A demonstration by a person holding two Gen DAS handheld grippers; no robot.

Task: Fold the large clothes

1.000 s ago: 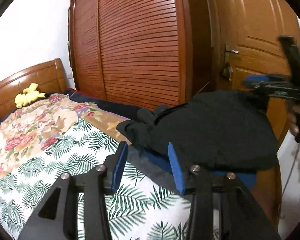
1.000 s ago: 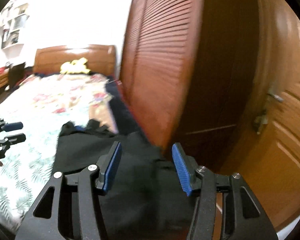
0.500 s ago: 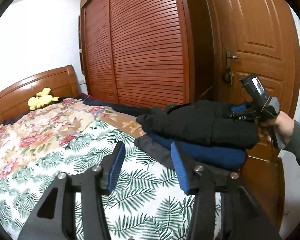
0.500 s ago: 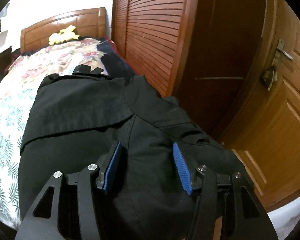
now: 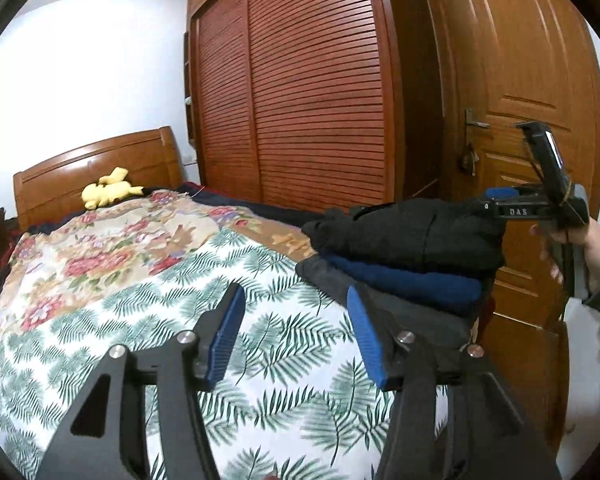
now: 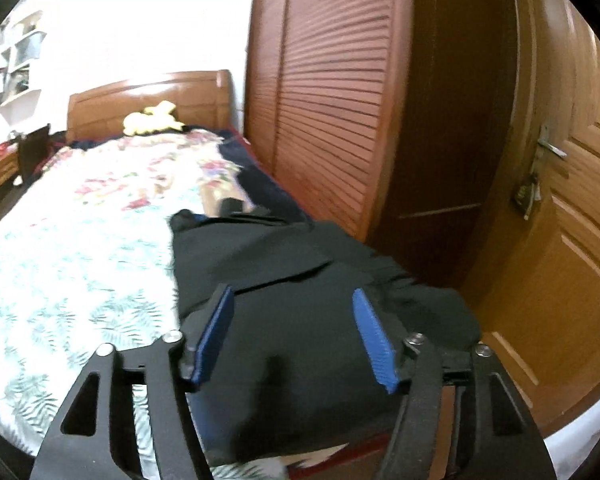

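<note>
Item: black garment, folded, top of stack of 3 at bed corner by door.
L gripper: jaws just widened, empty, over bedspread.
R gripper: jaws just widened, nothing clamped.
Risk: stack overhangs edge; nudge could topple it.
Unclear: R view blurred; lower 2 garments mostly covered.

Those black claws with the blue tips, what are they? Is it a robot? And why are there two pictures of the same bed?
No robot: a person holds one claw in each hand, and each carries a camera looking out along its fingers. One picture comes from the left claw, the other from the right claw. In the left picture you can see the right claw and the person's hand. On the bed lies a pile of folded clothes, a black garment on top, a blue one under it. Both claws have just been opening and hold nothing.
</note>
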